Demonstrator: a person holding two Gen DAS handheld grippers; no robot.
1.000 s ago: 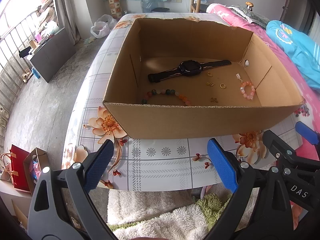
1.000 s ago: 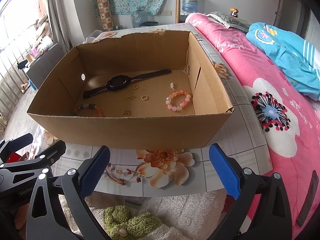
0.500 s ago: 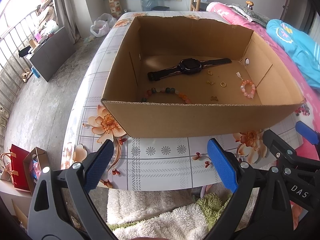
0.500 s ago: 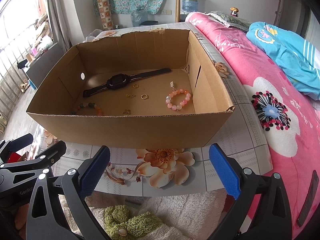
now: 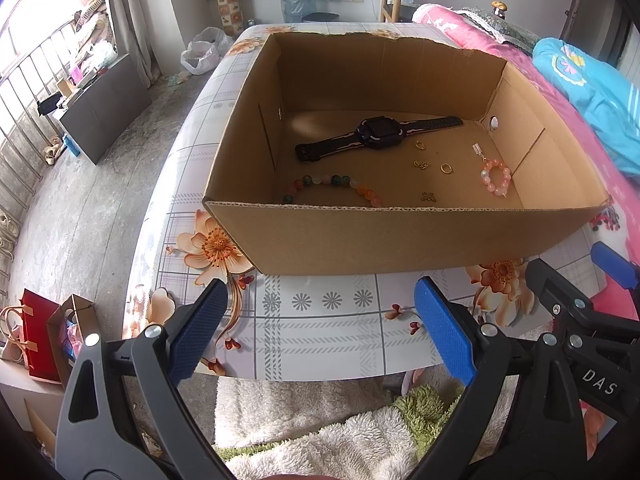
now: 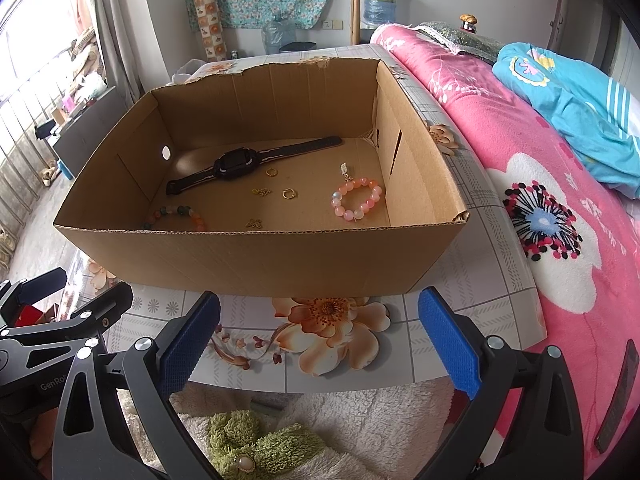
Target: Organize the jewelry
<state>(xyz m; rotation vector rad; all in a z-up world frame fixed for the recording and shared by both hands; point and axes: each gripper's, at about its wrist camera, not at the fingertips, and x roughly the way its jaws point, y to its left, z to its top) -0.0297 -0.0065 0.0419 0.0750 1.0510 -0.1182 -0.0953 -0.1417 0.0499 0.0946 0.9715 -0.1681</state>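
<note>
1. My left gripper (image 5: 320, 332) and right gripper (image 6: 320, 338) hang side by side at the table (image 5: 320, 344) edge, both spread wide, nothing held
2. Just ahead: cardboard box (image 5: 400, 240)
3. Inside, nearest me: multicolour bead bracelet (image 5: 332, 184), small gold charm (image 5: 428, 197)
4. Ahead-right: pink bead bracelet (image 6: 356, 200)
5. Mid-floor: gold rings (image 6: 288, 194)
6. Farthest: black watch (image 5: 380, 136), lying flat

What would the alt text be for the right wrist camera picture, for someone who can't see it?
An open cardboard box on a floral table holds a black watch, a pink bead bracelet, a multicoloured bracelet and small gold pieces. The open right gripper hovers before it.
</note>
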